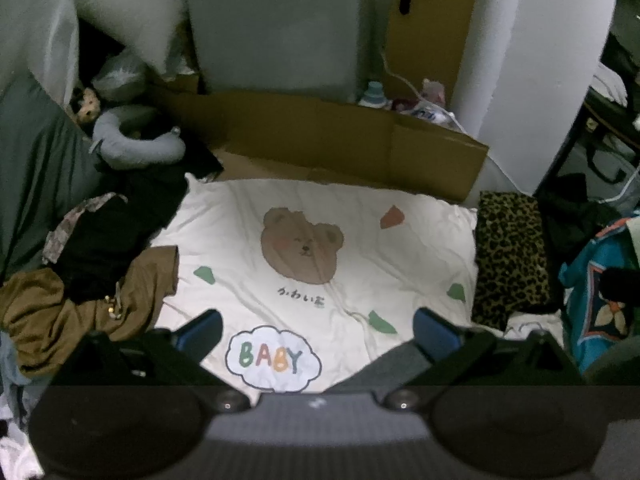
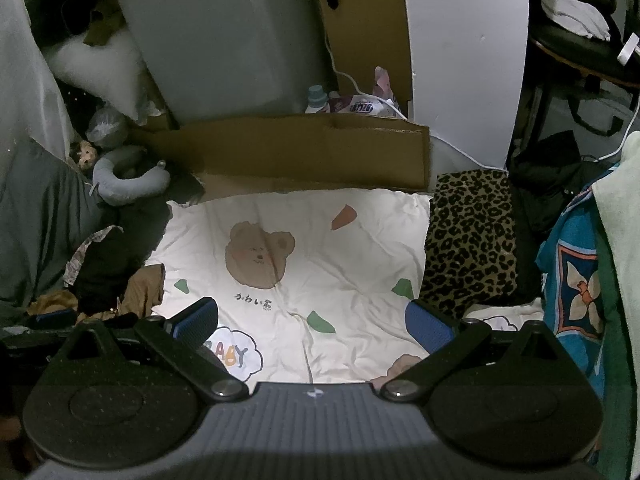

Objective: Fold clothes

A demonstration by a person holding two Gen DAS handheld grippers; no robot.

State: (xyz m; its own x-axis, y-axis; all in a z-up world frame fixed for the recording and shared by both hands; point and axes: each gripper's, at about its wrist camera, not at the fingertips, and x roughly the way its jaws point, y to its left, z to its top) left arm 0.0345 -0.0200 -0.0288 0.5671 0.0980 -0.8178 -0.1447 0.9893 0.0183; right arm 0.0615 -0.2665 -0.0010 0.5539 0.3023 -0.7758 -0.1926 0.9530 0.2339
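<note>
A cream cloth [image 1: 360,236] with a brown bear print and the word BABY lies spread flat; it also fills the middle of the right wrist view [image 2: 352,256]. A heap of clothes, brown [image 1: 80,312] and black [image 1: 116,232], sits at its left edge. A folded leopard-print garment [image 1: 510,256] [image 2: 470,240] rests at its right edge. My left gripper [image 1: 318,330] hovers open above the cloth's near part with nothing between its blue pads. My right gripper [image 2: 312,320] is open too, over the near part and holding nothing.
A flat cardboard panel [image 1: 320,136] stands behind the cloth, with a grey appliance [image 1: 276,28] and bottles beyond. A grey neck pillow [image 1: 132,140] and doll lie at the back left. A blue patterned fabric [image 2: 572,280] hangs at right, a white wall panel [image 2: 464,52] behind.
</note>
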